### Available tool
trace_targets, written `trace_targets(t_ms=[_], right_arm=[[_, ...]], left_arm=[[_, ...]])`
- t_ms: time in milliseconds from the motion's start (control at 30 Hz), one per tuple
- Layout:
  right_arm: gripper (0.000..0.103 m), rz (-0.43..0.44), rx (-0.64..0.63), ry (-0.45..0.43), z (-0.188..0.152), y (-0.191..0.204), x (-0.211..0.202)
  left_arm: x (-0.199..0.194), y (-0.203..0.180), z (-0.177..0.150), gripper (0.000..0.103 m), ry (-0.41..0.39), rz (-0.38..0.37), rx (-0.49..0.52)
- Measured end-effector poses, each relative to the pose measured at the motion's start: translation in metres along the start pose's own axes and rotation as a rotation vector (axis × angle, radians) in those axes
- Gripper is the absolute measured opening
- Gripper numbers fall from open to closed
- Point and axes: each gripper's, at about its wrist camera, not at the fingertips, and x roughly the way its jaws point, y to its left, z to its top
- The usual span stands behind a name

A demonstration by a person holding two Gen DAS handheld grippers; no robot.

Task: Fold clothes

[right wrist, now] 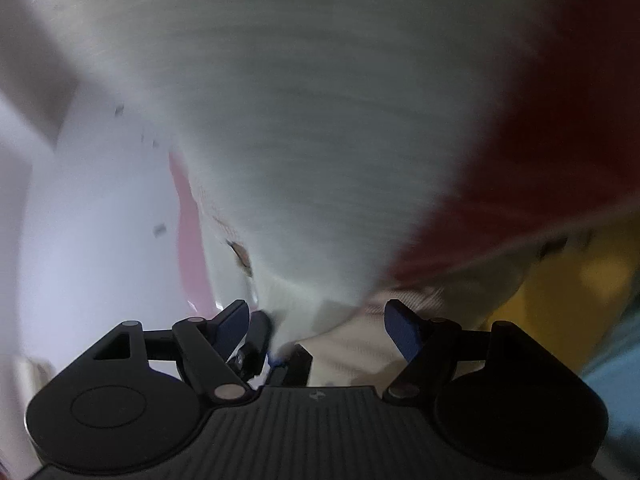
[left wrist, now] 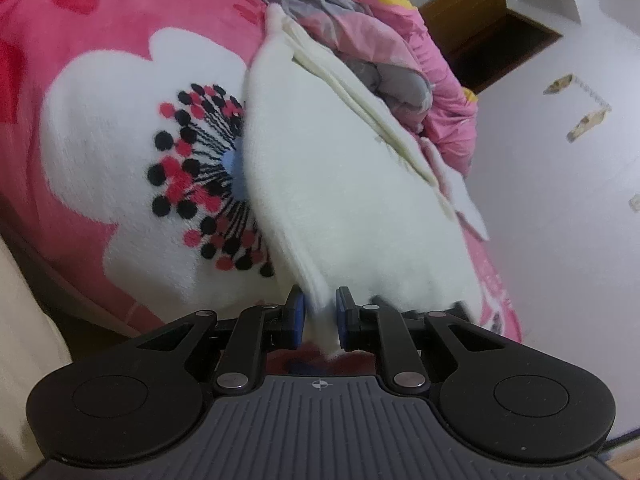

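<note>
A white fuzzy garment (left wrist: 340, 184) lies folded in layers on a pink blanket with a large white flower (left wrist: 120, 120). My left gripper (left wrist: 320, 312) is at its near edge, blue pads shut on a hanging corner of the white cloth. The right wrist view is heavily blurred. The same white garment (right wrist: 300, 140) fills most of it, close up. My right gripper (right wrist: 318, 330) stands open and wide, with a fold of white cloth low between the fingers and neither pad touching it. Small black parts with a bit of blue sit near its left finger (right wrist: 234, 326); I cannot tell what they are.
A crumpled pink and grey quilt (left wrist: 380, 40) is heaped behind the garment. A white wall (left wrist: 560, 240) with a dark wooden recess (left wrist: 492, 20) stands to the right. In the right wrist view, blurred red (right wrist: 520, 180) and yellow (right wrist: 560, 300) patches lie at the right.
</note>
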Motion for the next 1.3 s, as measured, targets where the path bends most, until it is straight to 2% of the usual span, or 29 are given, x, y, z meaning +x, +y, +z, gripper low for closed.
trace_targets(t_ms=[100,200,267,367,500,567,633,700,900,1100,1200,1300], right_arm=[[0.072,0.055,0.050,0.016,0.001,-0.007,0.007],[0.049,0.096,0.039,0.041,0.003,-0.003,0.015],[0.027,0.108,0.033,0.041,0.004,-0.001,0.016],[0.008,0.127,0.017,0.038,0.006,0.002,0.016],[0.005,0.142,-0.031,0.036,0.008,0.010,0.014],[0.005,0.144,-0.049,0.040,0.009,0.013,0.014],[0.005,0.143,-0.055,0.043,0.010,0.015,0.013],[0.004,0.142,-0.065,0.046,0.012,0.018,0.013],[0.004,0.140,-0.106,0.058,0.014,0.028,0.012],[0.004,0.116,-0.199,0.062,0.011,0.046,0.009],[0.004,0.053,-0.325,0.051,0.005,0.066,0.003],[0.007,-0.082,-0.497,0.037,-0.005,0.095,-0.005]], left_arm=[[-0.002,0.000,0.001,0.014,-0.004,-0.020,-0.011],[-0.004,0.001,0.001,0.014,-0.009,-0.047,-0.024],[-0.004,0.003,0.002,0.014,-0.013,-0.071,-0.034],[-0.006,0.005,0.002,0.016,-0.026,-0.085,-0.036],[-0.004,0.008,0.005,0.020,-0.035,-0.116,-0.069],[-0.001,0.010,0.007,0.027,-0.034,-0.127,-0.094],[0.001,0.015,0.010,0.039,-0.031,-0.130,-0.123],[0.005,0.020,0.013,0.043,-0.030,-0.129,-0.153],[0.018,0.031,0.020,0.044,-0.004,-0.137,-0.192],[0.034,0.023,0.027,0.044,0.054,-0.166,-0.158],[0.038,0.022,0.028,0.043,0.071,-0.177,-0.150],[0.039,0.019,0.030,0.043,0.090,-0.179,-0.120]])
